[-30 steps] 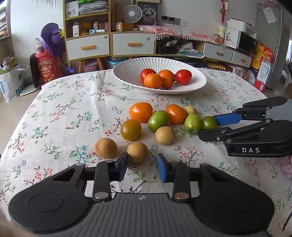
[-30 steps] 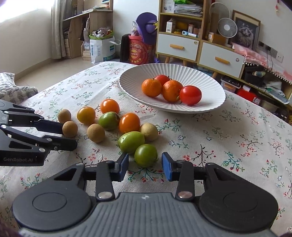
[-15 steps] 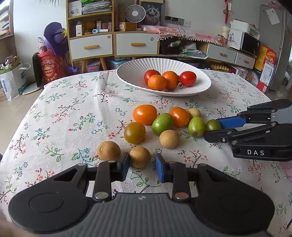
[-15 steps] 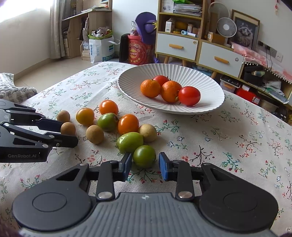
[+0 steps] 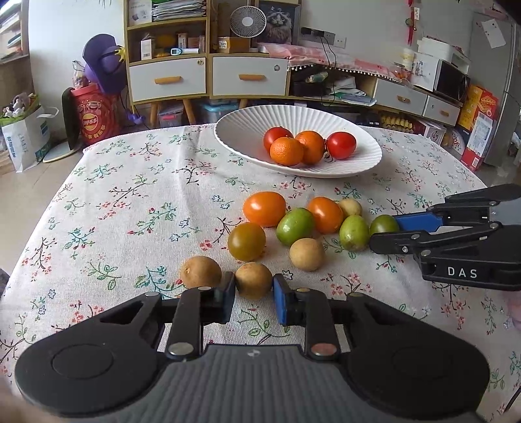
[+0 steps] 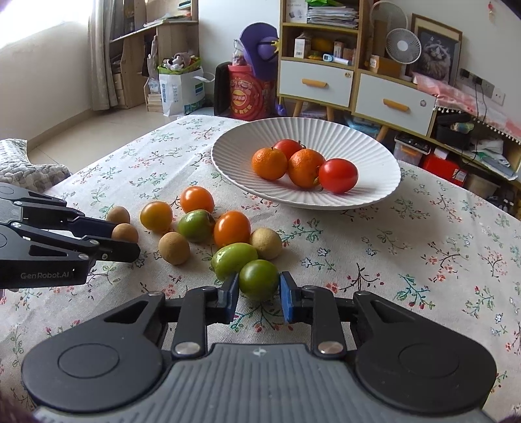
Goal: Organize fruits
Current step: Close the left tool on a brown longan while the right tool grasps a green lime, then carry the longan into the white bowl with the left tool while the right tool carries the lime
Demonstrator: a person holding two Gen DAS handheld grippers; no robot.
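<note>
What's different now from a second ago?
Both grippers moved forward: the left gripper now brackets a brown longan, the right gripper a dark green fruit. Neither fruit is lifted. The bowl and other fruits stayed put.

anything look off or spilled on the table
Nothing spilled or damaged. Ten small fruits lie loose on the cloth outside the bowl, which holds only four. Each gripper brackets one loose fruit.

Ahead of the fingers, past the table edge, stands a white-drawered cabinet [image 5: 208,76]; a small fan [image 5: 246,21] sits on it, a red bucket [image 6: 246,94] beside.
</note>
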